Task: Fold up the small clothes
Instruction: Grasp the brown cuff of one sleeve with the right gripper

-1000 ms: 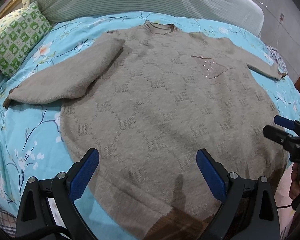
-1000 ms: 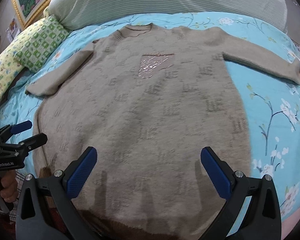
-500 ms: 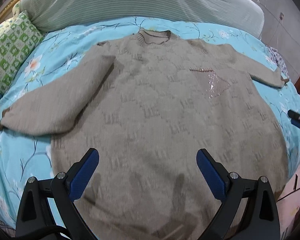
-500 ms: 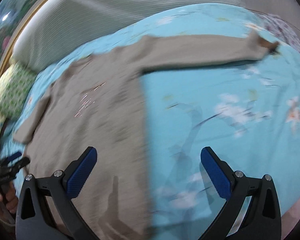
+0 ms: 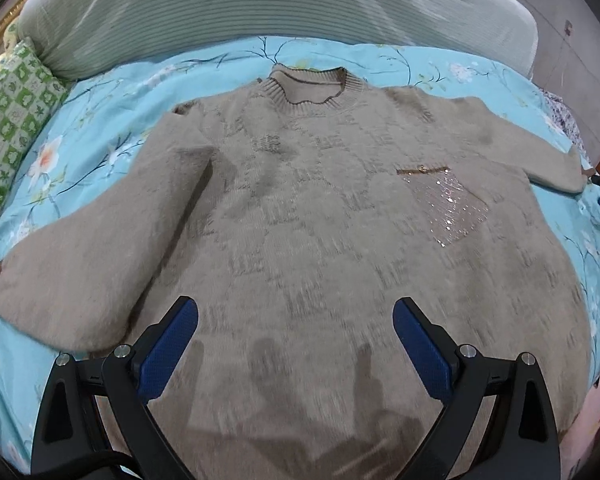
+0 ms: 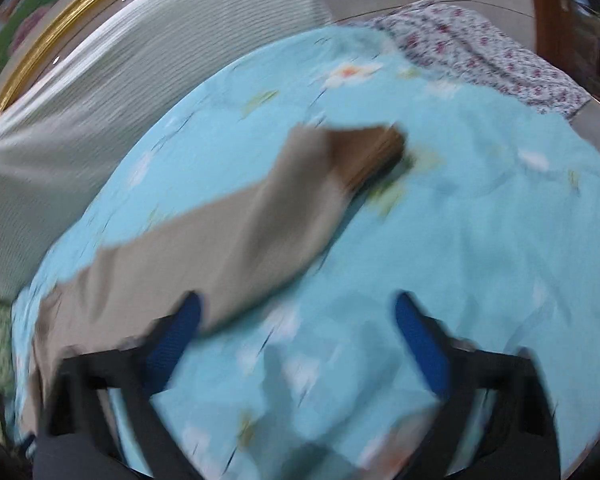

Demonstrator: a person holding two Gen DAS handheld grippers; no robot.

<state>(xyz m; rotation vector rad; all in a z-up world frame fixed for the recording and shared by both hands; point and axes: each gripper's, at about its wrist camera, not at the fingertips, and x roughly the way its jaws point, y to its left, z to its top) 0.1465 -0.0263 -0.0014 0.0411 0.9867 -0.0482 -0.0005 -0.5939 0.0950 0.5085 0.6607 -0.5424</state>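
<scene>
A beige knitted sweater (image 5: 320, 220) lies flat, front up, on a blue floral bedsheet (image 5: 100, 92), both sleeves spread out. It has a sequined chest pocket (image 5: 448, 204). My left gripper (image 5: 296, 336) hovers open above the sweater's lower body with nothing between its blue pads. In the blurred right wrist view, the sweater's sleeve (image 6: 240, 232) runs diagonally to its brown cuff (image 6: 372, 148). My right gripper (image 6: 298, 324) is over the bedsheet beside that sleeve. Its jaws are closing with only sheet below the gap, and the left pad (image 6: 180, 332) overlaps the sleeve's edge.
A striped grey-green bolster (image 5: 260, 4) runs along the head of the bed. A green checked pillow (image 5: 8, 120) sits at the far left. Purple-flowered fabric (image 6: 480, 40) lies at the bed's far right corner, and a gold picture frame (image 6: 60, 28) hangs behind.
My right gripper has swung from the sweater's body out to the right sleeve, rolling as it went. My left gripper has shifted sideways along the sweater's lower body.
</scene>
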